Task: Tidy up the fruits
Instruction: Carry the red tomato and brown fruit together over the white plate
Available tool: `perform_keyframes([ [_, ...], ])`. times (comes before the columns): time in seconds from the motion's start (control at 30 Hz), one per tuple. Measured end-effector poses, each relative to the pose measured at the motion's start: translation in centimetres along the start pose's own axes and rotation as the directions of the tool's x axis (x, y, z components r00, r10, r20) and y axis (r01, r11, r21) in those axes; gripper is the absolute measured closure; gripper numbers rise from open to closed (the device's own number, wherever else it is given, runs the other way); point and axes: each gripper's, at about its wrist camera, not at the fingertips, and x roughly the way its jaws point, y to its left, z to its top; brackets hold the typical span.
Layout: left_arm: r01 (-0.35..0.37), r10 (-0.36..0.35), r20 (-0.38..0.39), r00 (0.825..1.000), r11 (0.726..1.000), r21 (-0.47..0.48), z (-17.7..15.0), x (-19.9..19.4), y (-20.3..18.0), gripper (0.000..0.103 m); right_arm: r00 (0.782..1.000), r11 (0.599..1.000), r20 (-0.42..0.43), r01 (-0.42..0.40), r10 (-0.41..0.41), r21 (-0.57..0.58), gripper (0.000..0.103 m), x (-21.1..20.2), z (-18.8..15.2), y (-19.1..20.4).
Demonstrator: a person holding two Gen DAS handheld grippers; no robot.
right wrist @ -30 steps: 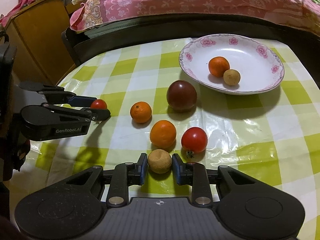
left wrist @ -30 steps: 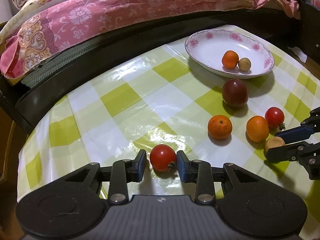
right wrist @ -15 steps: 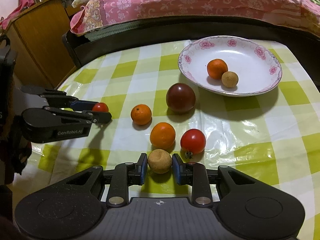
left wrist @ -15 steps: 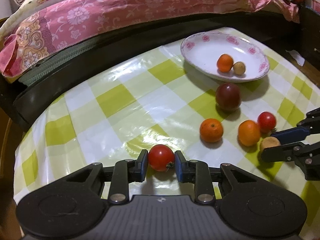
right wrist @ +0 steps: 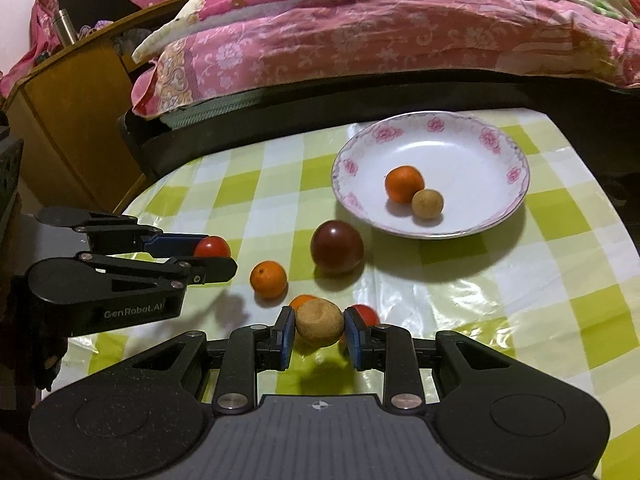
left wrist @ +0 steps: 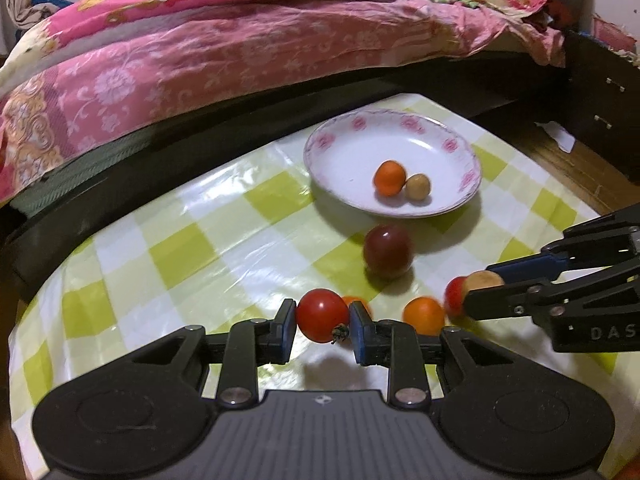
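Note:
My left gripper (left wrist: 322, 316) is shut on a red tomato (left wrist: 320, 314) and holds it above the checked tablecloth. My right gripper (right wrist: 319, 325) is shut on a tan longan (right wrist: 319, 322), also off the cloth. Each gripper shows in the other's view: the left gripper (right wrist: 214, 258) at the left, the right gripper (left wrist: 476, 290) at the right. A white floral plate (right wrist: 496, 160) at the back holds an orange (right wrist: 404, 184) and a second longan (right wrist: 427, 204). On the cloth lie a dark purple fruit (right wrist: 337, 246), a small orange (right wrist: 268, 279), another orange (left wrist: 423, 314) and a red tomato (right wrist: 366, 314), both partly hidden.
A bed with a pink floral quilt (right wrist: 360, 36) and a dark frame runs along the table's far edge. A wooden cabinet (right wrist: 68, 120) stands at the left. The cloth's right side (right wrist: 540, 288) has no fruit on it.
Both grippers have risen with their fruit: the tomato and the longan have left the cloth, with shadows now under them. The left jaws closed onto the tomato.

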Motion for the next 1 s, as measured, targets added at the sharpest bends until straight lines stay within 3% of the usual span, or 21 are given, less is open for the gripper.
perform_keyframes([
  [1.0, 0.048, -0.051, 0.054, 0.997, 0.997, 0.055, 6.0, 3.6, -3.8, 0.067, 0.991, 0.995, 0.099, 0.083, -0.087, 0.047, 0.079, -0.2, 4.3, -4.0],
])
